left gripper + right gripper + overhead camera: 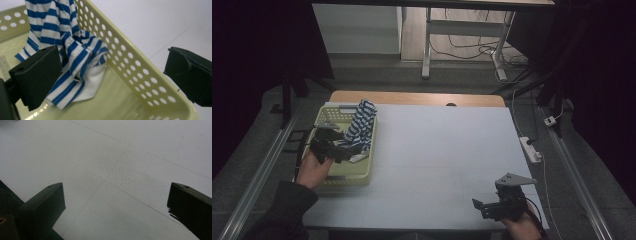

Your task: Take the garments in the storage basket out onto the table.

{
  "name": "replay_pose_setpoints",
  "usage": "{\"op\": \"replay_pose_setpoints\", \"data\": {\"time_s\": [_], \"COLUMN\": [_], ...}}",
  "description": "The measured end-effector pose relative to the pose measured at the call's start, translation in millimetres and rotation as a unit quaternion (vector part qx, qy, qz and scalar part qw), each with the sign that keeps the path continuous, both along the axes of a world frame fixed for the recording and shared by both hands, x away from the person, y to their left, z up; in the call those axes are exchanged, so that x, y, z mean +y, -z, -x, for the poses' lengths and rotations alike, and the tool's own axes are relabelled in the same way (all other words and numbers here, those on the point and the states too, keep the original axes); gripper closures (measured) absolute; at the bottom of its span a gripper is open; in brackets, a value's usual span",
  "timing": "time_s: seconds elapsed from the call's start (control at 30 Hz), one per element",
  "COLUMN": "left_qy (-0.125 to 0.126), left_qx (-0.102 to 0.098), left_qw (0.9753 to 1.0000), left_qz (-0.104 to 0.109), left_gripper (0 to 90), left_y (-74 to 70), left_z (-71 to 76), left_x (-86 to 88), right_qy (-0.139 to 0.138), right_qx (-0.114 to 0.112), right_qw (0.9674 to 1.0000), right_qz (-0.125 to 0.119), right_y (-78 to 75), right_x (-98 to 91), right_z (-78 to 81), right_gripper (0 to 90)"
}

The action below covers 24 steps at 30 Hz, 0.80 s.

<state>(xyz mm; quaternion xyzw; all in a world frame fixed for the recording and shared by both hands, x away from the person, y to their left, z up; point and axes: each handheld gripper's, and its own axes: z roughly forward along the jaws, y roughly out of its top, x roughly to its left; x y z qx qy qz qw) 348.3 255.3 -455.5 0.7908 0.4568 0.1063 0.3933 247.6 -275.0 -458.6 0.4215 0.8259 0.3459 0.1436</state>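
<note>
A blue-and-white striped cloth (360,126) lies bunched in a pale yellow perforated basket (346,176) at the table's left, draped up over its right wall. My left gripper (334,146) hovers over the basket, open, one jaw inside by the cloth (72,53) and the other outside the basket wall (132,65); nothing is held between them. My right gripper (492,205) rests near the table's front right edge, open, jaws wide over bare white tabletop (112,175).
The white table surface (442,155) spreads between the basket and the right gripper. A power strip (530,149) and cables lie on the floor at right. A desk frame (427,45) stands beyond the table.
</note>
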Motion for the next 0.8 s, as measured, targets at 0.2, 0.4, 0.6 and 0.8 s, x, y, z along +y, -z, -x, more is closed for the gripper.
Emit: {"op": "replay_pose_setpoints", "data": {"time_s": [0.2,0.4,0.6,0.8], "left_qy": [0.002,0.003,0.005,0.009], "left_qx": [0.001,0.004,0.009,0.017], "left_qw": [1.0000,0.9999,0.9998,0.9996], "left_qz": [-0.009,-0.016,-0.017,-0.020], "left_gripper": [0.9,0.9,1.1,0.9], "left_y": [-0.5,0.2,2.9,6.5], "left_z": [-11.8,-23.2,-36.9,-54.3], "left_x": [-3.1,-3.5,-3.0,-5.3], "right_qy": [0.000,0.000,0.000,0.000], "right_qx": [0.000,0.000,0.000,0.000], "right_qw": [1.0000,1.0000,1.0000,1.0000], "right_qz": [0.000,0.000,0.000,0.000], "right_y": [0.0,0.0,0.0,0.1], "right_x": [0.0,-0.2,-0.2,-0.2], "right_z": [0.0,0.0,-0.1,-0.2], "right_gripper": [1.0,1.0,1.0,0.9]}}
